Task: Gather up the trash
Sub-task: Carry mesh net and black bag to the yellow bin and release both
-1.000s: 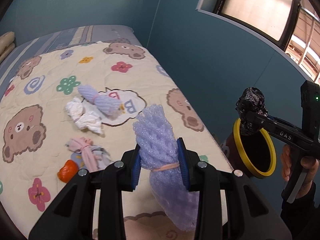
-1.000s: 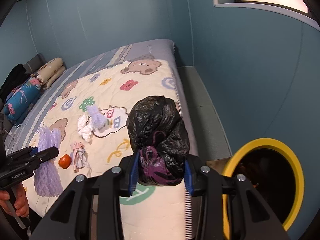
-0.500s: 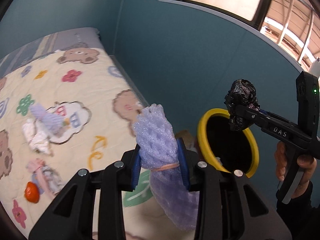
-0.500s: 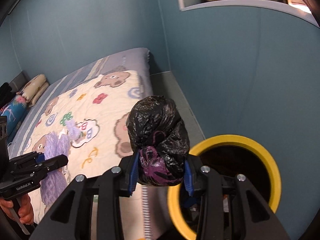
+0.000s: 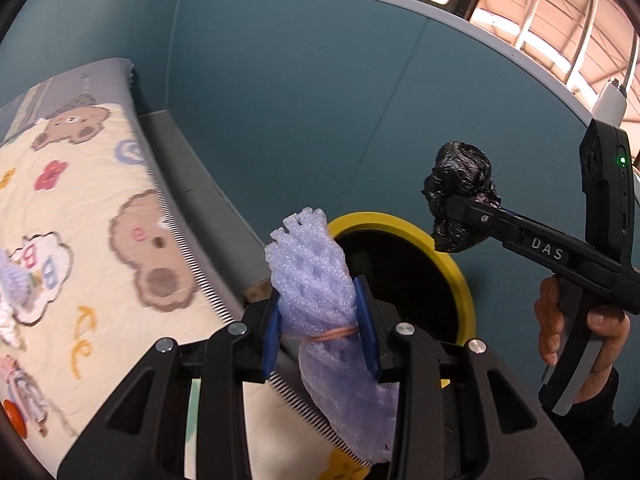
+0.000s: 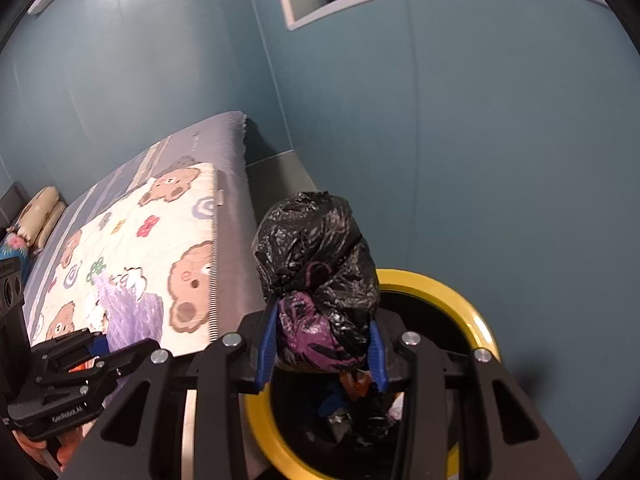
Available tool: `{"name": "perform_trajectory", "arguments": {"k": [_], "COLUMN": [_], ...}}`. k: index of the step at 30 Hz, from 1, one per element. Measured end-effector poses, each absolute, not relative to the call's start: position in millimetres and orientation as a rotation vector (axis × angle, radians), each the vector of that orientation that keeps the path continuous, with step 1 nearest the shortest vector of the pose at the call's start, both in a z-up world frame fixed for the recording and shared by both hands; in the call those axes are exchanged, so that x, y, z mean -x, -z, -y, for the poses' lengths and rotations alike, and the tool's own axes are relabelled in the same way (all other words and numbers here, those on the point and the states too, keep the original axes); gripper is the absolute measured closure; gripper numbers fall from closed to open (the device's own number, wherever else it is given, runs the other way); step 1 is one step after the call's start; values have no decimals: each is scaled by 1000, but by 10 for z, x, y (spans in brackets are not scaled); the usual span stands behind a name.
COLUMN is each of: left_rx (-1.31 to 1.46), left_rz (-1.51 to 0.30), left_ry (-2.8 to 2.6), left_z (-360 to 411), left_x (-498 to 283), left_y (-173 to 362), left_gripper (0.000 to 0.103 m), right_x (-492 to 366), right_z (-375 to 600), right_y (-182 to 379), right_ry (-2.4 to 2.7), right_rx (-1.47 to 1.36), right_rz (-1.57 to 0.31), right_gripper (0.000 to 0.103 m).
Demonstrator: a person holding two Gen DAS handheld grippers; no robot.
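— What trash is up in the air?

— A lavender foam net sleeve (image 5: 316, 280), bunched and cinched by a rubber band (image 5: 334, 334), held upright. Also a crumpled black plastic bag (image 6: 316, 264), purple showing at its base.

— And the bin?

— A yellow-rimmed trash bin (image 6: 448, 292) beside the bed; the bag hangs above its opening, wrappers lying inside.

Dim, even indoor light; the bright overexposed window (image 5: 532, 12) at upper right glares. Fisheye bends the edges into dark corners, and the pale bear-print quilt (image 5: 60, 240) blurs slightly.
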State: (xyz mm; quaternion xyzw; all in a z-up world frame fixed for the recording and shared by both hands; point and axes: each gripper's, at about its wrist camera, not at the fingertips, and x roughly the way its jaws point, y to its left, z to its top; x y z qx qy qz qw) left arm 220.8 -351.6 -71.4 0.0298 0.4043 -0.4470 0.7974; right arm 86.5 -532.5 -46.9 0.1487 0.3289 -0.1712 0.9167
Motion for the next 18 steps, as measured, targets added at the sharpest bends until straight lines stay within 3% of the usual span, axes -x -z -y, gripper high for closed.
{"name": "perform_trajectory", "arguments": {"k": [18], "left_rx": [-79], "left_rz": [-960], "left_ry": [1025], "left_z": [4271], "left_x": [-2087], "left_y": [1039], "left_gripper": [66], "right_x": [-840], "right_z": [5839], "right_y": [677], "right_ry": [418], "right_rx": [-388], "right_rz": [-686], "right_gripper": [67]}}
